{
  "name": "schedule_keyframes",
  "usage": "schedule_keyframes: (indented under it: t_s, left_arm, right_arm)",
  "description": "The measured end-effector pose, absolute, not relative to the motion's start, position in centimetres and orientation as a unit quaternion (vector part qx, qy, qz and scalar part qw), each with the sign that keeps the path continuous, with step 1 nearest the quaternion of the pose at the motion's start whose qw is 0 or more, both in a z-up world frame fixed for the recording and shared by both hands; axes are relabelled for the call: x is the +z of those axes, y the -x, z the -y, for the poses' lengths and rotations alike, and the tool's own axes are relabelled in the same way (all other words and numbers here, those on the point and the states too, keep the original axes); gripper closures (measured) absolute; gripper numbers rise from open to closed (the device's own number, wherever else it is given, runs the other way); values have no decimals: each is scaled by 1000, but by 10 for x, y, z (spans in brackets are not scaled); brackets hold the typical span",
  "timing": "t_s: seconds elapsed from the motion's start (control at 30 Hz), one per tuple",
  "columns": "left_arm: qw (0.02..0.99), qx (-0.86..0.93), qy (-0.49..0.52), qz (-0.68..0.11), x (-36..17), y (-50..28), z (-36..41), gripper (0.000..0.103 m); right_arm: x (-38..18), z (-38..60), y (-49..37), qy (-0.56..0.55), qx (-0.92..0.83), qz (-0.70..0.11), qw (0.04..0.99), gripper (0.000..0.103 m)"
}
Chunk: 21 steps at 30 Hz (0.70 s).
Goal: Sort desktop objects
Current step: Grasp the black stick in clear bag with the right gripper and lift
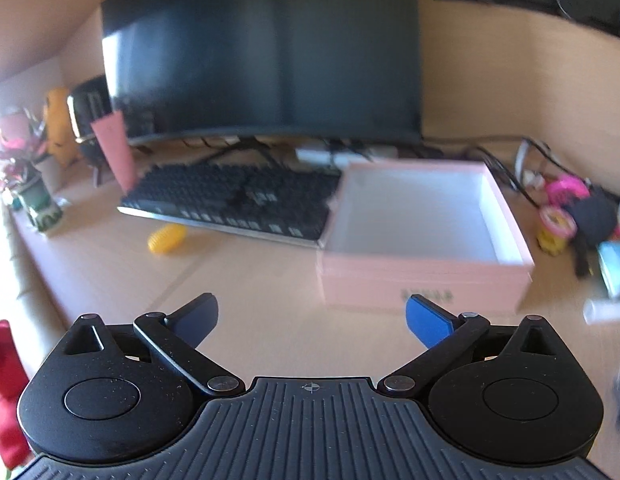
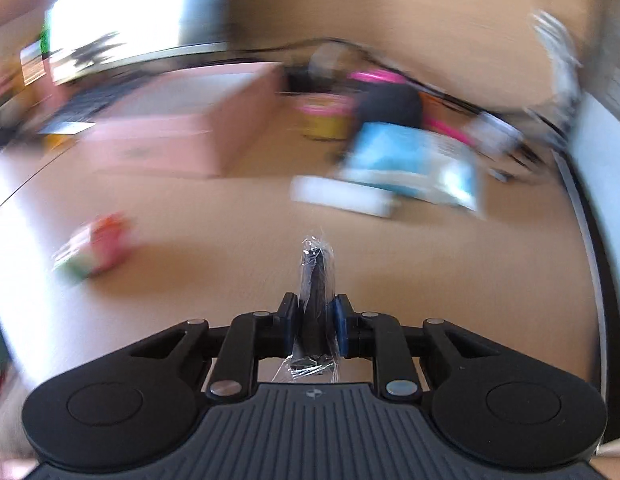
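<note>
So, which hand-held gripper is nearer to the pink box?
Left. The left hand-held gripper hangs open just before the pink box, whose front wall is by its right fingertip. The right hand-held gripper, shut on a plastic-wrapped dark item, sits farther back, with bare desk between.

Both cameras sit just behind their own fingers, tilted down over the desk (image 1: 110, 268). The left wrist view faces the monitor (image 1: 262, 60), with the pink box (image 1: 425, 280) right of centre. The right wrist view, blurred, shares that pink box (image 2: 170, 136) at upper left.
</note>
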<state>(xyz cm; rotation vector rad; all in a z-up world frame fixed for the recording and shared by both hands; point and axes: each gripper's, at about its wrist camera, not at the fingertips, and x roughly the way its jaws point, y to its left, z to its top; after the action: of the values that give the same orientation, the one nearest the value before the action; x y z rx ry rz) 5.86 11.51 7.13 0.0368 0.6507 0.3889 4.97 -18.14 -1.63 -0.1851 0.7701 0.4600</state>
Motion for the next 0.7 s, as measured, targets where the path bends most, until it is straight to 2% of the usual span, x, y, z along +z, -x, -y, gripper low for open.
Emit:
schedule_keyframes:
  t_s: [0.13, 0.2, 0.27, 0.33, 0.57, 0.7]
  left_arm:
    - [931, 201, -26, -305, 81, -70, -123, 0]
    - [930, 204, -32, -305, 84, -74, -125, 0]
    - [930, 204, -37, -304, 85, -75, -126, 0]
    - [932, 200, -36, -300, 86, -73, -125, 0]
    - [940, 154, -14, -305, 68, -43, -115, 0]
    - [939, 106, -21, -325, 44, -20, -94, 0]
  right_arm:
    - [-16, 159, -25, 156, 289, -349, 878, 83]
    - [-16, 155, -20, 178, 287, -336, 879, 74]
    - [-14, 156, -15, 193, 287, -327, 880, 55]
    - [-13, 159, -12, 208, 297, -328, 872, 49]
    - [-16, 170, -4, 304, 254, -292, 870, 39]
    - [-19, 179, -10, 334, 185, -265, 885, 38]
